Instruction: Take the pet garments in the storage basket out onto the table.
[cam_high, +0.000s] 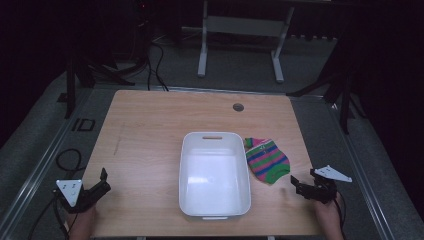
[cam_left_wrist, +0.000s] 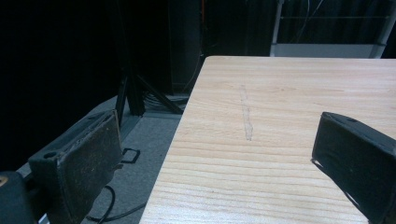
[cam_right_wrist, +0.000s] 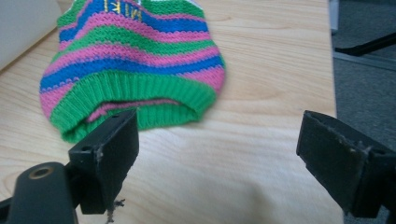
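- Right gripper (cam_high: 300, 186): jaws wide, nothing held, near sock's cuff.
- Sock (cam_high: 267, 160): flat on table (cam_high: 145, 130), just right of white bin (cam_high: 215, 172).
- Left gripper (cam_high: 100, 185): jaws wide, at table's left edge.

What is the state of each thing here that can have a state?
Left claw: open, empty, at the table's left edge.
Right claw: open, empty, just short of the sock's green cuff.
Striped pink, blue and green knitted sock: lying flat on the wooden table, right of the tub.
White rectangular plastic tub: upright, empty.
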